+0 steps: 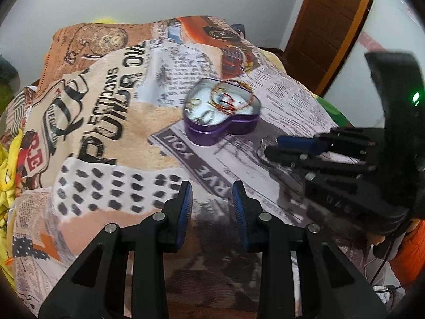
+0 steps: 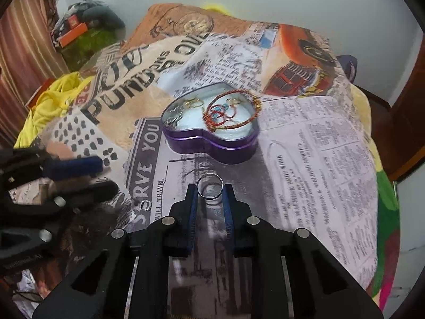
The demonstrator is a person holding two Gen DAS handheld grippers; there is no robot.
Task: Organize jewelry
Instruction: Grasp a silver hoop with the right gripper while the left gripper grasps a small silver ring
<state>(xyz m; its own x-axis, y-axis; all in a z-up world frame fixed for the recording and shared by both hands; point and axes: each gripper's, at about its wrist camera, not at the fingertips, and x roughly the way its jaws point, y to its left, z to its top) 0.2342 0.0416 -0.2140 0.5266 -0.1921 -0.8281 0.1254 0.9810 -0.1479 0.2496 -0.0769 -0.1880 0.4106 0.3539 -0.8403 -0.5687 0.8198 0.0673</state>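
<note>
Right gripper [image 2: 210, 194]: fingers closed in on a silver bangle [image 2: 210, 186], the ring pinched between the blue pads [image 2: 194, 207] at their tips, standing upright on edge. It sits low over the printed blanket [image 2: 305, 159], just short of the purple heart-shaped tin [image 2: 212, 146].

Left gripper [image 1: 212, 196]: fingers parted, nothing between the pads, hovering over the blanket nearer the camera than the tin [image 1: 221, 130]. In the right wrist view it [image 2: 101, 175] shows at the left edge, blurred.

Tin: open, lidless, resting on the blanket by the "SERVE YOU" print. Inside, on a pale lining: a red-and-gold bangle [image 2: 232, 111] tilted against the far rim, thinner red rings [image 2: 224, 113] within its loop, gold-coloured pieces [image 2: 194, 103] toward the left lobe. Detail is too smeared to name them further.

One small silver ring [image 2: 145, 205] lies loose on the blanket, left of the right gripper, well apart from the tin.
</note>
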